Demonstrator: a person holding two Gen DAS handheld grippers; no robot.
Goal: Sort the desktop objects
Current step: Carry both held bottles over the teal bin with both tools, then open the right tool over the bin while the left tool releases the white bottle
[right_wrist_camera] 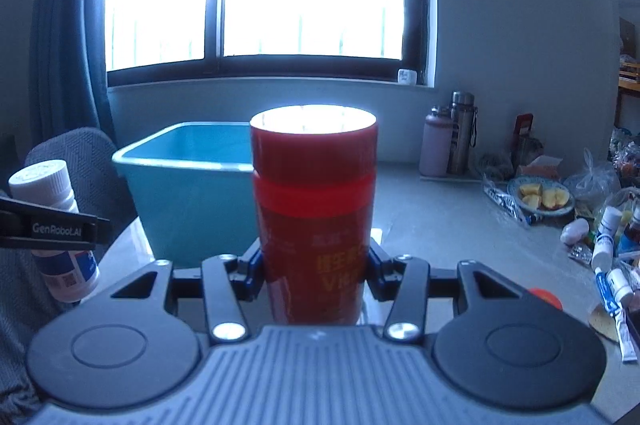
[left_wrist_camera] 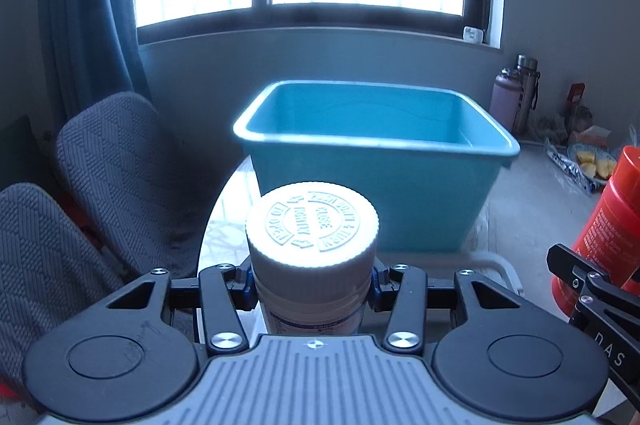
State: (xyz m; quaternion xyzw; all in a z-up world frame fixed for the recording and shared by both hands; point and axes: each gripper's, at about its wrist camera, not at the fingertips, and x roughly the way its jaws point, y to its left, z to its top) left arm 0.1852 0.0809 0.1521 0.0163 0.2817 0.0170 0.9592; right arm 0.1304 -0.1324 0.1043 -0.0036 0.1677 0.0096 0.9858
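Holding now: both bottles are lifted upright in front of the teal bin, neither yet inside it.
Left gripper [left_wrist_camera: 312, 291]: closed on the white pill bottle [left_wrist_camera: 312, 249], pads pinching the body just under the ribbed cap, low centre of the left wrist view.
Right gripper [right_wrist_camera: 316, 275]: clamped around the red bottle [right_wrist_camera: 316, 209], gripping its lower body; this tall bottle fills the centre of the right wrist view.
Teal bin [left_wrist_camera: 400, 185]: open and upright in the middle of the left wrist view, beyond the white pill bottle; its floor is out of sight, so I cannot tell what it holds.
Counter [right_wrist_camera: 460, 225]: grey surface running to the right of the frame, carrying flasks [right_wrist_camera: 452, 141], a plate of cut fruit [right_wrist_camera: 540, 199] and loose tubes and small bottles [right_wrist_camera: 608, 245] at the right edge.
Likely step: carrying both bottles forward over the bin rim for release.
Risk, collision: the two grippers sit close together, each showing at the edge of the other's view; converging on one bin could knock them together.
Risk, tipping: the red bottle is tall and held low, so a quick swing may lever it in the grip.
Risk, rim strike: a low approach could catch a bottle base on the near wall.
Risk, glare: the bright window at the top of the frame washes out the far rim.
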